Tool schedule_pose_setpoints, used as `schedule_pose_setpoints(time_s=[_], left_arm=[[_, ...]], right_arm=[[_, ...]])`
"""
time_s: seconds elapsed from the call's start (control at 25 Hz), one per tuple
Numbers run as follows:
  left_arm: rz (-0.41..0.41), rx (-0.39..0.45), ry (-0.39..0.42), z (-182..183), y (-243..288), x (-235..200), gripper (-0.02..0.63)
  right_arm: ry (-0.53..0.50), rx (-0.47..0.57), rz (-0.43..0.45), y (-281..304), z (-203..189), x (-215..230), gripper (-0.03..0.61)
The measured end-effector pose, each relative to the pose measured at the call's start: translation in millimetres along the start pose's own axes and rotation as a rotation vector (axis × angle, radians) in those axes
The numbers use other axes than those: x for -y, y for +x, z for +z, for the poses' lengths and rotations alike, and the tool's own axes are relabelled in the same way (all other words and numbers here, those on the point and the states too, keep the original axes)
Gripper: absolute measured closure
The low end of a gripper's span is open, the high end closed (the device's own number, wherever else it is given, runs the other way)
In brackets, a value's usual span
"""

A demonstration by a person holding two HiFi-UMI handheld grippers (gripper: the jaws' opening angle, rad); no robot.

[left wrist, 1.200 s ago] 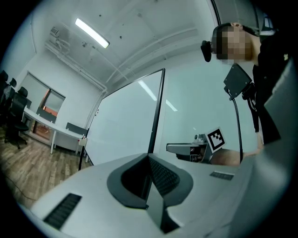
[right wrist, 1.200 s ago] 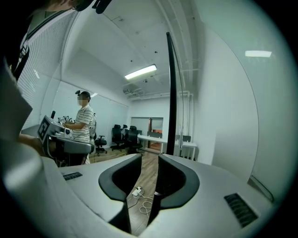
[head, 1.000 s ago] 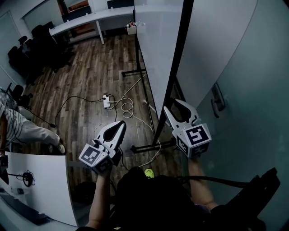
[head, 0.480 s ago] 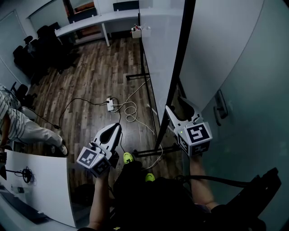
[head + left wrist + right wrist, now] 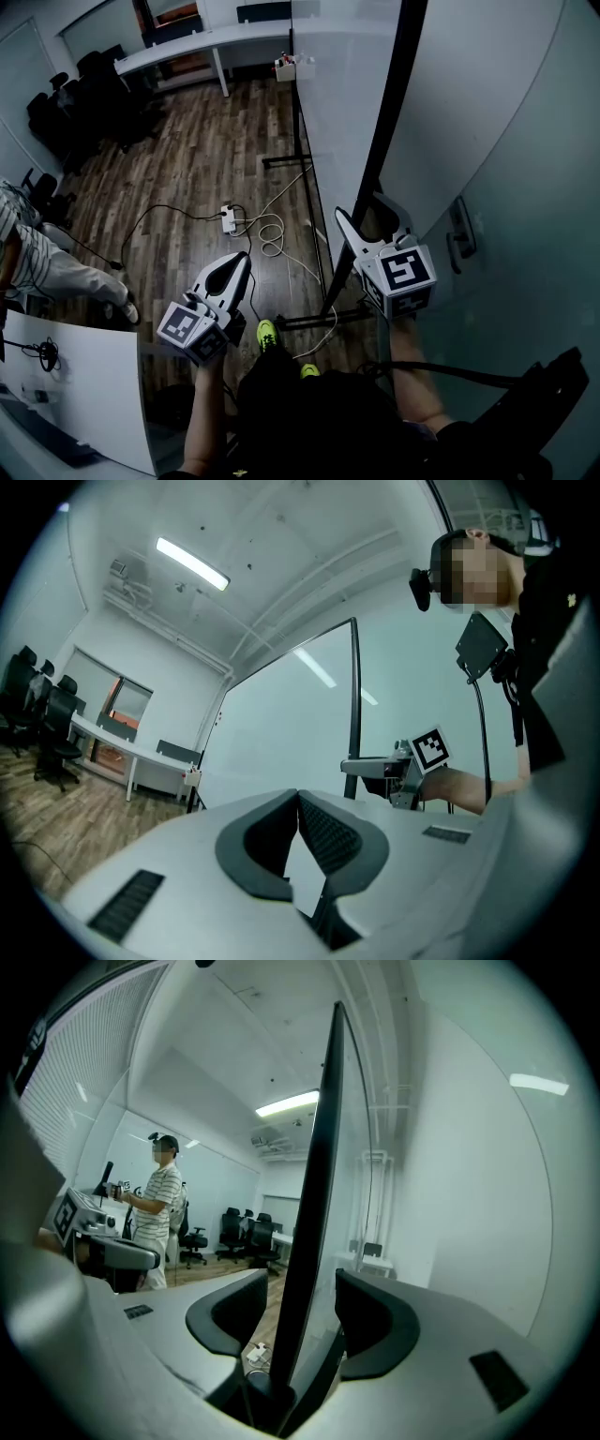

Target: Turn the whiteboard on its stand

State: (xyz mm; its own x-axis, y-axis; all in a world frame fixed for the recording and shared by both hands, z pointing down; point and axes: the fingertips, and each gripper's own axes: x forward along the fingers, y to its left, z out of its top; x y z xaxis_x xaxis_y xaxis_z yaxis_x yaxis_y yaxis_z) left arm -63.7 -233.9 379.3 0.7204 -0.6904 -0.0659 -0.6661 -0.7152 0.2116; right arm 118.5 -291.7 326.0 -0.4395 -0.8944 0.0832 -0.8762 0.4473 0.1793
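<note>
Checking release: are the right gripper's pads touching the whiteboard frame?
Apart. Right gripper view: right gripper's jaws have just been opening; whiteboard frame stands between the pads, gap each side.

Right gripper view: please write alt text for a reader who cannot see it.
The whiteboard's black edge stands upright between the fingers of the right gripper, which have just been opening and do not press it. At left stands a person in a striped shirt, with office chairs beyond.

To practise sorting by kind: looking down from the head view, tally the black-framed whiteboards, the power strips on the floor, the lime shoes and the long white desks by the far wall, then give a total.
Black-framed whiteboard: 1
Power strip: 1
Lime shoes: 2
Long white desk: 1
Total: 5
</note>
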Motion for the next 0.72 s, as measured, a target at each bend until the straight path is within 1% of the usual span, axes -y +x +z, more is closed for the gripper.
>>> schedule_pose_setpoints(time_s=[0.2, 0.52, 0.6, 0.72], left_arm=[[0.022, 0.000, -0.007, -4, -1, -11, 0.620], [0.035, -0.001, -0.022, -7, 2, -24, 0.620], [0.032, -0.002, -0.026, -9, 5, -26, 0.620], [0.025, -0.002, -0.033, -9, 9, -30, 0.620]], right_arm=[[-0.008, -0.016, -0.002, 13, -3, 2, 0.376], [-0.035, -0.049, -0.031, 29, -6, 11, 0.381], [-0.024, -0.053, -0.028, 32, -8, 12, 0.394], [-0.008, -0.050, -0.028, 36, -9, 13, 0.394]])
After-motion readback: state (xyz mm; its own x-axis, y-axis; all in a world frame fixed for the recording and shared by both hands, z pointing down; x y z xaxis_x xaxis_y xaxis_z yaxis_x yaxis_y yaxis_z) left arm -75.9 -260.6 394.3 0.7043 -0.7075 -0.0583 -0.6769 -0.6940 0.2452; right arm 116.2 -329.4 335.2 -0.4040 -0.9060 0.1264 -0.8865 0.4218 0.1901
